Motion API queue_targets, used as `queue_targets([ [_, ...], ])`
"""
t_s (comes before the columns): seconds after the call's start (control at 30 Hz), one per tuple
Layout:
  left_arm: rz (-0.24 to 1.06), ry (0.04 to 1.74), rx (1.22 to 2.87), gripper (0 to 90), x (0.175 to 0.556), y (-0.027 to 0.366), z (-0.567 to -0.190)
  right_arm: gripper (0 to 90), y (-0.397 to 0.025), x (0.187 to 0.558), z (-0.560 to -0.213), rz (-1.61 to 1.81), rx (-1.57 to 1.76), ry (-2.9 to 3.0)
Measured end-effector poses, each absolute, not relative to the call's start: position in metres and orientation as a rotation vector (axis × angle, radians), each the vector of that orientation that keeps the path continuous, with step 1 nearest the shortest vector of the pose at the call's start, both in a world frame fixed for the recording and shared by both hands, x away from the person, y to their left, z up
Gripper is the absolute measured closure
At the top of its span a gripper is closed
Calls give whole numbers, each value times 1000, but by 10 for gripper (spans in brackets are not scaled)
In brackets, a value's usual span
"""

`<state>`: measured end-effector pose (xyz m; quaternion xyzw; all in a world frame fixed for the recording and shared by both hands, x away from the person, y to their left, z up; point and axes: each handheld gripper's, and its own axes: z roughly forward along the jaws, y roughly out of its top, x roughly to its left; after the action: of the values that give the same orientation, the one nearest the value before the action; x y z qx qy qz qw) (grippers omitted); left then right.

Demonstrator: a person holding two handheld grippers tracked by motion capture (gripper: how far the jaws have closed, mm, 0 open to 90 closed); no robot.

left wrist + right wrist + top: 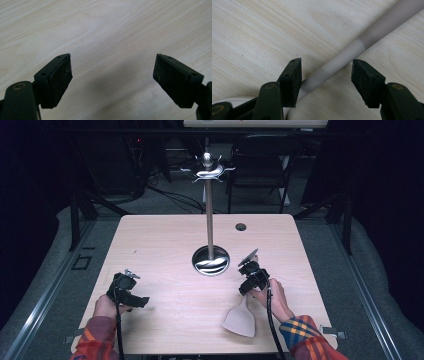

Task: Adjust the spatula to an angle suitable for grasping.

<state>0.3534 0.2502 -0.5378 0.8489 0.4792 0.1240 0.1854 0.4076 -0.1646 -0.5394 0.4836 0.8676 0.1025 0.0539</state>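
A pale spatula (240,318) lies flat on the wooden table (165,235) at the front right, blade toward me. My right gripper (253,279) hovers over its handle end, held by a hand. In the right gripper view that gripper (326,65) is open, and the grey-white handle (367,40) runs diagonally between the two pads without either pad touching it. A tall metal stand (210,215) with hooks at its top rises from a round shiny base (211,260) at the table's middle. At the front left my left gripper (127,291) stands open (112,57) above bare wood.
A small round cable hole (241,227) sits in the table behind the stand. A dark folding chair (261,165) and cables stand on the floor beyond the far edge. Metal rails run along both sides of the table.
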Motion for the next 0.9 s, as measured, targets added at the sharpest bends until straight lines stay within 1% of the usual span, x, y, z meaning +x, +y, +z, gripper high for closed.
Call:
queue_targets([
  [0.27,349,1351,2392,156,353,250,-538,443,-169,409,-540,320,1448,2676],
  [0.33,347,1351,2392,156,353,250,-538,459,-171,410,-538,275,1420,2709],
  [0.5,346,1352,2393,156,354,250,-538,488,-172,409,-539,276,1403,2715],
  [0.77,345,1353,2393,156,354,250,-538,561,-174,408,-537,242,1330,2763],
  [0.9,345,1352,2394,156,353,250,-538,580,-174,407,-537,237,1315,2771],
])
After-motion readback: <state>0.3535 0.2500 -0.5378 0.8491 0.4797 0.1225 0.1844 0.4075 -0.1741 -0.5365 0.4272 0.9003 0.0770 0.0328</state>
